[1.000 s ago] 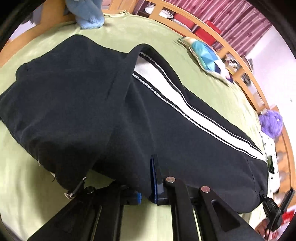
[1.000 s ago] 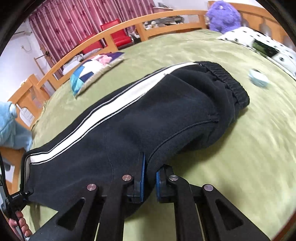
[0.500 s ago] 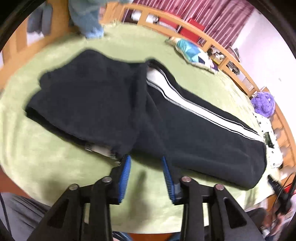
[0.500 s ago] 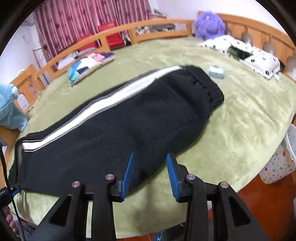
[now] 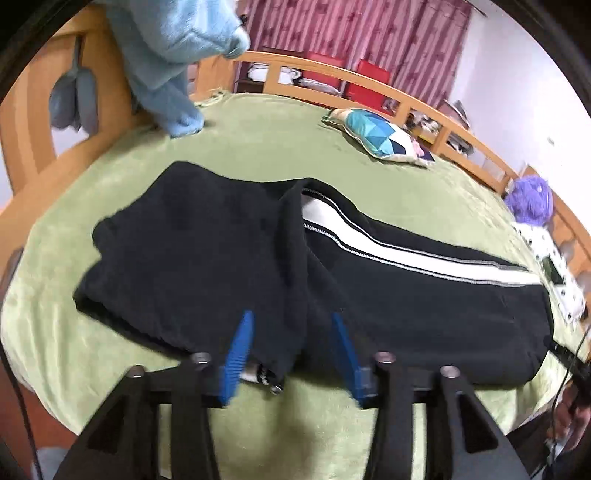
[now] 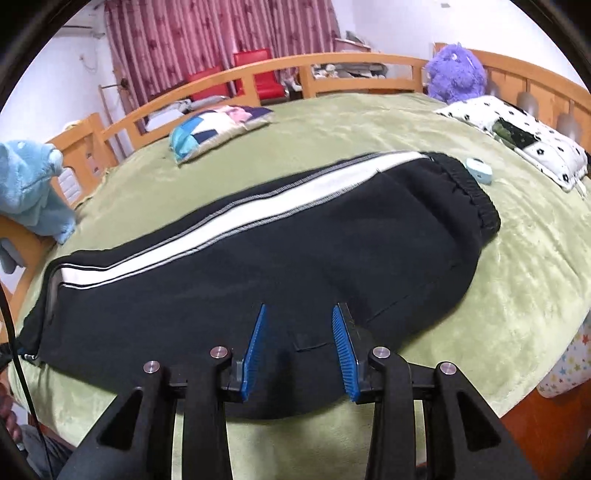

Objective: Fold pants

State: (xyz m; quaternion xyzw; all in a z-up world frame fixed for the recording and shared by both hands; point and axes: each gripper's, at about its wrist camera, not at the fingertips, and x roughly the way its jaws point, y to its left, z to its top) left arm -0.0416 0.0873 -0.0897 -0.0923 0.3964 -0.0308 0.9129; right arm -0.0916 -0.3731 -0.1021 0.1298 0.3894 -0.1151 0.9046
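Black pants [image 5: 406, 288] are lying released on the bed [image 6: 517, 280], both the left gripper [image 5: 291, 354] and the right gripper [image 6: 299, 347] now gaping wide, no longer clamping fabric.

Bed with green plush blanket [image 6: 424, 122], enclosed by a light wooden slatted rail [image 6: 280, 70]. Behind the rail: dark pink patterned curtains [image 6: 221, 33], two red chairs [image 6: 255, 74], white walls [image 5: 517, 74]. On the blanket: patchwork pillow [image 6: 218, 125], purple plush toy [image 6: 456, 72], white cushion with black spots [image 6: 517, 136], light blue plush toy [image 6: 29, 184]. Floor reddish-brown [image 6: 546, 435].
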